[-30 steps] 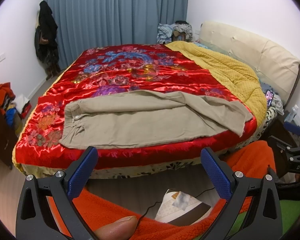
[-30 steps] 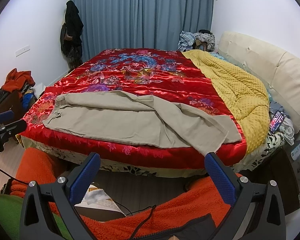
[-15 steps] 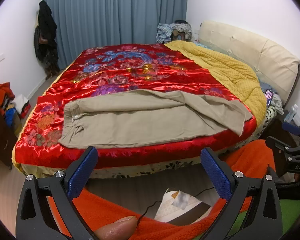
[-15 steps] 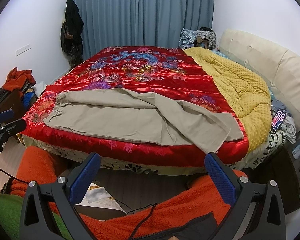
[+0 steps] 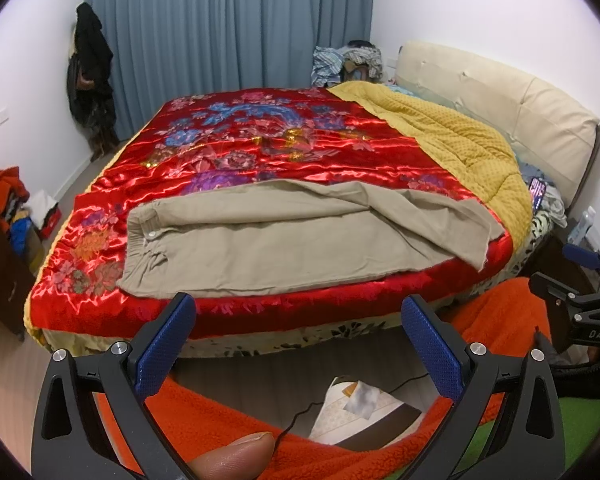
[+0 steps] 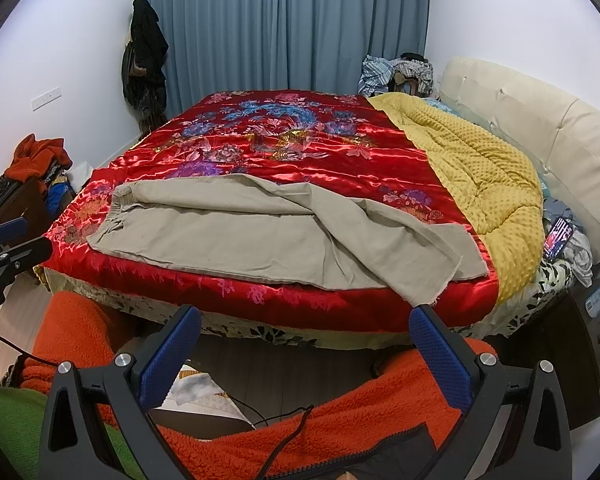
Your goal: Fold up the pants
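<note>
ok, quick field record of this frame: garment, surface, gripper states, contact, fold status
garment: khaki pants, lying lengthwise along the near edge of the bed, waistband to the left, leg ends to the right
surface: red floral satin quilt; yellow blanket beside it near the headboard
left gripper: open, short of the bed
right gripper: open, short of the bed
contact: none, pants untouched
fold status: legs laid together, upper leg rumpled; no crosswise fold yet

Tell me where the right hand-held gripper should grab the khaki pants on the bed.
Probably the loose leg cuff of the khaki pants, coming from the near bed edge. That corner lies rumpled and overhangs the red quilt beside the open right hand-held gripper, so a finger could slip under it.
</note>
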The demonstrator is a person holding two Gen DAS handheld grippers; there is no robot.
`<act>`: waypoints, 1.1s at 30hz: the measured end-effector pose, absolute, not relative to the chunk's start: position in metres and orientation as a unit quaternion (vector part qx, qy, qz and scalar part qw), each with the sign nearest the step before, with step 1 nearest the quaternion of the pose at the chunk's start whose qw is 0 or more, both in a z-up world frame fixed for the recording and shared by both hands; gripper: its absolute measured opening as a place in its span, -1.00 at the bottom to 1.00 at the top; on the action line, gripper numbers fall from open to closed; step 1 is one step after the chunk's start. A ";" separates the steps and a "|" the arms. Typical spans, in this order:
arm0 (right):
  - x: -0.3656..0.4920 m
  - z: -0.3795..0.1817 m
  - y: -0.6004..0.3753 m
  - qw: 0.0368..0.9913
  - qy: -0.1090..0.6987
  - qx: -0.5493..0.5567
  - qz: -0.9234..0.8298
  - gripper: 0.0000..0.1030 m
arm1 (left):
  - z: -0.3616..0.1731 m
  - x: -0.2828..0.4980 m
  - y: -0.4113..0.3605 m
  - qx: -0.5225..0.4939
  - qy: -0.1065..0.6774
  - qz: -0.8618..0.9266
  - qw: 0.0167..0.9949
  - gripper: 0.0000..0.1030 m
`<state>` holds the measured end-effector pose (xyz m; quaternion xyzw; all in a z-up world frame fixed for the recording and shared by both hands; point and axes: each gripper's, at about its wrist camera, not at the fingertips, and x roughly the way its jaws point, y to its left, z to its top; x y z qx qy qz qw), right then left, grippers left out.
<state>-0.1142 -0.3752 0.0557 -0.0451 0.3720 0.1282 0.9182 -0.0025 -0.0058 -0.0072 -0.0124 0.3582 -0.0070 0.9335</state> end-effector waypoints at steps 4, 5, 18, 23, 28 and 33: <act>-0.114 0.056 -0.375 0.918 0.372 -0.045 0.129 1.00 | -0.007 -0.002 -0.006 -0.013 0.358 -0.006 0.934 0.99; -0.114 0.056 -0.375 0.918 0.372 -0.045 0.128 1.00 | -0.007 -0.002 -0.006 -0.012 0.358 -0.006 0.934 0.99; -0.114 0.056 -0.375 0.918 0.373 -0.045 0.129 1.00 | -0.006 -0.002 -0.006 -0.011 0.357 -0.007 0.934 0.99; -0.114 0.054 -0.374 0.917 0.374 -0.046 0.129 1.00 | -0.006 -0.002 -0.007 -0.010 0.357 -0.007 0.934 0.99; -0.114 0.054 -0.374 0.917 0.374 -0.045 0.129 1.00 | -0.007 -0.002 -0.007 -0.009 0.357 -0.007 0.934 0.99; -0.115 0.054 -0.374 0.918 0.373 -0.045 0.128 1.00 | -0.006 -0.003 -0.007 -0.012 0.355 -0.003 0.935 0.99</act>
